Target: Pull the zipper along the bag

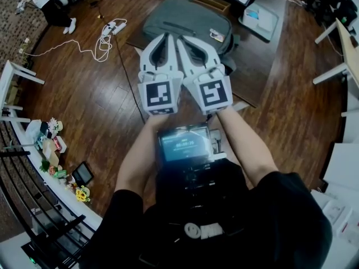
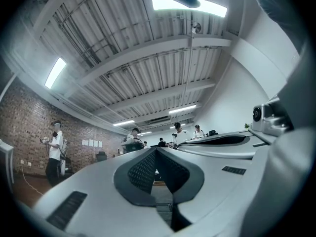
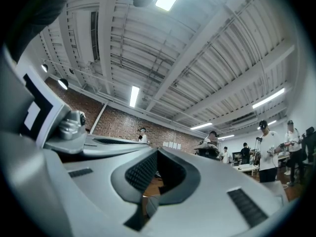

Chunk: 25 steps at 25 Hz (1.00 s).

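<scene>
Two white tongs sit side by side in the middle of the head view, the left tongs (image 1: 166,36) and the right tongs (image 1: 181,38) nearly touching each other, each held in one of the person's hands and aimed forward and slightly upward. Both pairs are fully closed and empty. In the left gripper view the dark ridged pads (image 2: 143,171) of the left tongs meet at the tip with nothing between them. In the right gripper view the pads (image 3: 141,172) of the right tongs are pressed together in the same way. A grey backpack (image 1: 185,15) lies flat on a dark table (image 1: 263,60) just ahead of the tongs. In the head view the tips overlap the bag's near edge, but it is not possible to tell whether they touch it. The bag's zipper is too small to make out. A box-shaped device with a lit screen (image 1: 185,144) hangs at the person's chest, just behind the tongs. A white cable (image 1: 104,38) lies in loose loops on the wooden floor (image 1: 84,105) to the left of the table. Both gripper views look out over a large room with a brick wall, where a person (image 2: 54,152) stands at the left, under long ceiling lights (image 2: 190,4).
</scene>
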Each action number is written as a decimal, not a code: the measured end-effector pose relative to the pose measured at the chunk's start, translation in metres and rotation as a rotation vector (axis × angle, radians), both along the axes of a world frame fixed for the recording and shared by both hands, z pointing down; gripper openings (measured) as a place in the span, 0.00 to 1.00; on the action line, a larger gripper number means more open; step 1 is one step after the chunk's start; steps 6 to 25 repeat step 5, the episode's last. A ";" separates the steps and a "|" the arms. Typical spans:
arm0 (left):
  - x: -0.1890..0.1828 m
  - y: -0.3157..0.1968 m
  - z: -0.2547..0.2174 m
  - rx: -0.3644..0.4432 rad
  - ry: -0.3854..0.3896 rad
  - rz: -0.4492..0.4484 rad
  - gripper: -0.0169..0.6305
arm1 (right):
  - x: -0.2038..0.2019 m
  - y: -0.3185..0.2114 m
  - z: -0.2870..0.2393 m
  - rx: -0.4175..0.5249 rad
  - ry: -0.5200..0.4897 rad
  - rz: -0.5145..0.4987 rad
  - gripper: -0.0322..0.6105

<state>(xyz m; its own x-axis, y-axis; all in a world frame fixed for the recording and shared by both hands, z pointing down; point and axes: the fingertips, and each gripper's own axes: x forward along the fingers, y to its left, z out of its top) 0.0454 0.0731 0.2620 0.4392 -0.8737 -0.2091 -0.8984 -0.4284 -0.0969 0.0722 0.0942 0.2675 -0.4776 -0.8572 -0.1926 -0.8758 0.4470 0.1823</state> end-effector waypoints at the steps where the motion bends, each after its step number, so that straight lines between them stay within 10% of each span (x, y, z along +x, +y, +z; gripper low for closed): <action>1: 0.000 0.000 -0.001 0.000 -0.001 0.002 0.03 | 0.000 0.000 -0.002 0.001 0.000 0.001 0.06; 25: 0.011 0.000 -0.006 0.000 -0.001 0.009 0.03 | 0.011 0.001 -0.006 -0.002 -0.003 0.006 0.06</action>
